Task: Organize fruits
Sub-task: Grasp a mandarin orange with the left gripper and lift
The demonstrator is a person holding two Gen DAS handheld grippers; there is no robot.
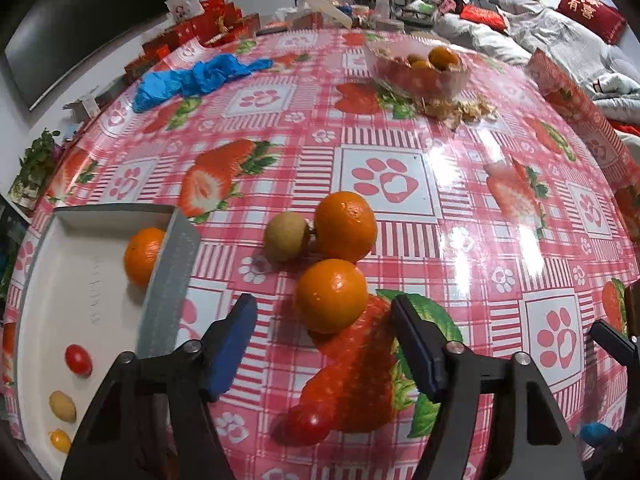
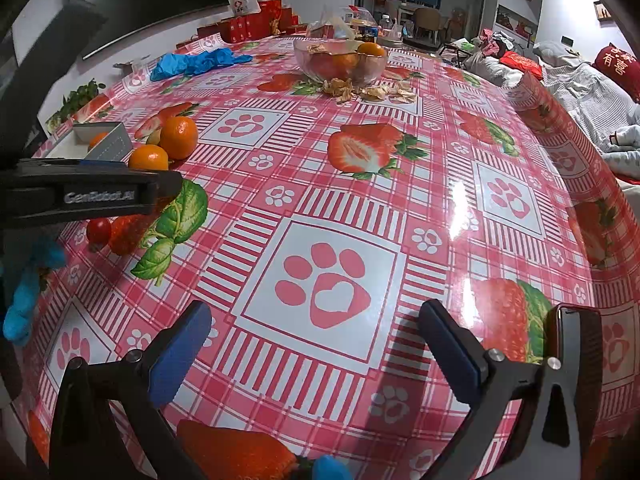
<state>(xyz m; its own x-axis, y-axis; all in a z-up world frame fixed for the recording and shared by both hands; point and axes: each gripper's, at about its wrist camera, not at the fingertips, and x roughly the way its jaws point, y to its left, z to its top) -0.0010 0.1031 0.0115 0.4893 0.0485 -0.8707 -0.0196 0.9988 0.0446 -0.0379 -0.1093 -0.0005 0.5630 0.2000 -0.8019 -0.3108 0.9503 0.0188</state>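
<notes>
Left gripper [image 1: 324, 344] agape before near orange [image 1: 332, 295]; right gripper [image 2: 316, 344] agape, empty. Risk: nudged orange rolling off.

We see two oranges [image 1: 338, 260] touching a tan round fruit [image 1: 286, 236] mid-frame; a cherry tomato [image 1: 306, 424] lies lower centre.

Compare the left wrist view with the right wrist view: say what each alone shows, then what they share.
Left wrist only: three small fruits in the white box: a red tomato, a tan one, a yellow one.
Right wrist only: the open right gripper over bare tablecloth.
Both: two loose oranges, the glass bowl, blue gloves.
</notes>
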